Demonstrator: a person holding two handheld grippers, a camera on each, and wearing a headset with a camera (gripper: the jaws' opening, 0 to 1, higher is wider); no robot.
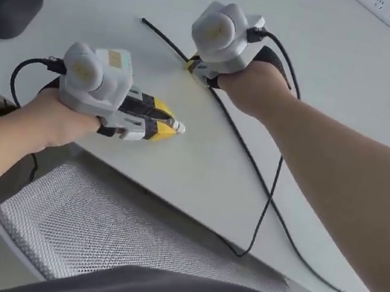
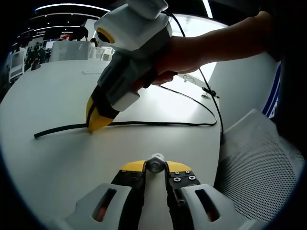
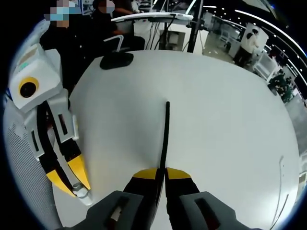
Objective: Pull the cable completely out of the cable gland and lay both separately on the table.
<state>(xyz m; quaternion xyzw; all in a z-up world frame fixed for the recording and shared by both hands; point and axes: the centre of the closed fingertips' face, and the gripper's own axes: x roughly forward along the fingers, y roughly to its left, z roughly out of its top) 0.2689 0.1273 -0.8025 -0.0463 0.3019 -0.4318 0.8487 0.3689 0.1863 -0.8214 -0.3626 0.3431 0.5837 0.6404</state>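
Cable gland [image 2: 155, 163], one small pale fitting, is pinched between the yellow-tipped jaws of the left hand-held gripper [image 1: 172, 127] over the white bench [image 1: 176, 165]. No cable passes through it. Off to that hand-held gripper's right, well apart from the gland, the right hand-held gripper [image 3: 162, 171] points down at the bench. Its jaws are drawn narrow around the single black cable [image 3: 166, 129].

A short free end of the cable runs straight ahead of the right hand-held gripper's tips, apparently flat on the bench. The long remainder trails back behind it, under the person's forearm, and off the bench edge.

Judged from how things lie, the pulling is done and cable and gland are two separate pieces. The gland has not yet been set down, and the cable has not been let go. Both releases are probably left to do, with the gland best placed clear of the cable.

In view are one gland, one cable and two hand-held grippers. One dark computer mouse [image 1: 11, 6] lies beyond the left hand-held gripper, and one white power strip [image 1: 388, 14] lies at the bench's far edge, past the right one.
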